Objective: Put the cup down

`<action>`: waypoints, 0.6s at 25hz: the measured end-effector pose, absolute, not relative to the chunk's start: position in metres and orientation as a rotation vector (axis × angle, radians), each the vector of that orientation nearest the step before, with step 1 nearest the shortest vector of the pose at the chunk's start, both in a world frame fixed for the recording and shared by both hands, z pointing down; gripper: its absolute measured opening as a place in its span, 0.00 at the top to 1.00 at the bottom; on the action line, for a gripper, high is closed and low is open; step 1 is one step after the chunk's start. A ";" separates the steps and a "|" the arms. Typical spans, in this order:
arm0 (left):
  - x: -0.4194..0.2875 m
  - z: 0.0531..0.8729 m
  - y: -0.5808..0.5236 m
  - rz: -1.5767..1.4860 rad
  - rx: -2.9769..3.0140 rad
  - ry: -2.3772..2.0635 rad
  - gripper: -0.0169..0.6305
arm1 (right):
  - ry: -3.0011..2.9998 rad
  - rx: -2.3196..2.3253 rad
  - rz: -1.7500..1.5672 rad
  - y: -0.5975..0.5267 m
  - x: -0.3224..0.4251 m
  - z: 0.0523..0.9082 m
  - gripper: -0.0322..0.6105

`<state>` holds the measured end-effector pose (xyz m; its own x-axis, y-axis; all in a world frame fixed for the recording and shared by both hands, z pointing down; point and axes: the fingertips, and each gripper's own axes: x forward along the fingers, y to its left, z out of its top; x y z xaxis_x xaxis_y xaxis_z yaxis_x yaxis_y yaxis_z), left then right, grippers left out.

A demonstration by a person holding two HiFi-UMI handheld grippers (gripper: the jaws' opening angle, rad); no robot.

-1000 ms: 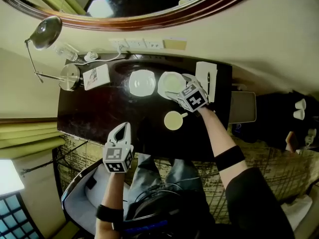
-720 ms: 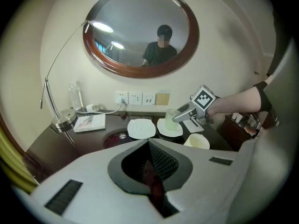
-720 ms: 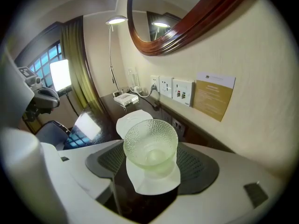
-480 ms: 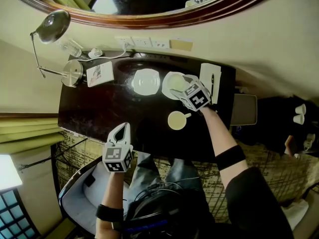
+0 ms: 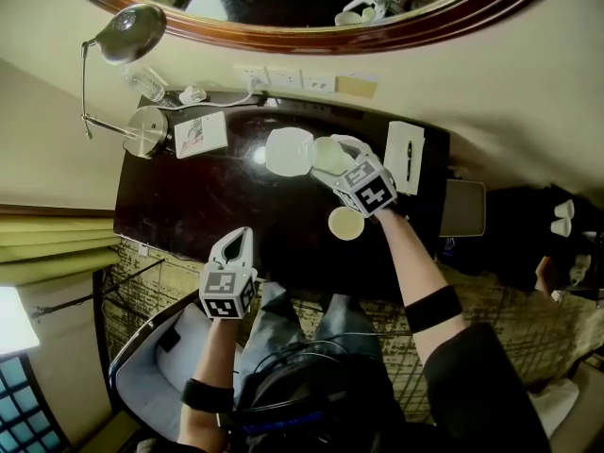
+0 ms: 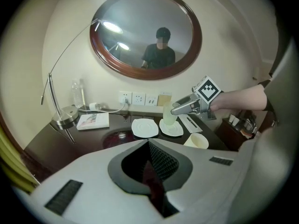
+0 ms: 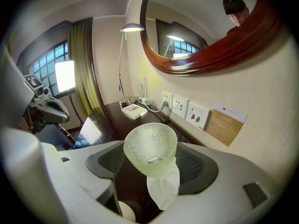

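A pale green dimpled glass cup (image 7: 150, 148) sits between the pads of my right gripper (image 7: 150, 166). The jaws have just been closing on it and now grip it. In the head view the cup (image 5: 327, 155) hangs above the right one of two white saucers (image 5: 288, 151), at the back of the dark desk (image 5: 189, 206). The left gripper view shows the cup (image 6: 168, 115) raised over its saucer (image 6: 171, 129). A cream mug (image 5: 345, 223) stands nearer the front. My left gripper (image 5: 236, 240) is shut and empty at the desk's front edge.
A desk lamp (image 5: 132, 31) with a round base (image 5: 146, 132), a booklet (image 5: 200, 133) and a water bottle (image 5: 142, 81) stand at the back left. A notepad with a pen (image 5: 404, 157) lies at the right. Wall sockets (image 5: 283, 81) and a round mirror (image 6: 145, 31) are behind.
My right gripper has closed on the green cup and lifted it off the right saucer. The left gripper has shifted only slightly.
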<state>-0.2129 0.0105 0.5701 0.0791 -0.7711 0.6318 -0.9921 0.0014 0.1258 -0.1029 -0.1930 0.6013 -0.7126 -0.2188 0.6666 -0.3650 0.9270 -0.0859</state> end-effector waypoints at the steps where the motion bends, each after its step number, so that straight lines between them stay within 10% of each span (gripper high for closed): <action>1: -0.217 0.570 0.012 0.523 1.821 -1.742 0.97 | -2.395 0.410 0.279 -0.187 -0.109 0.596 0.39; 15: -0.260 0.565 0.029 0.534 1.883 -1.652 0.97 | -2.393 0.448 0.414 -0.074 -0.176 0.586 0.39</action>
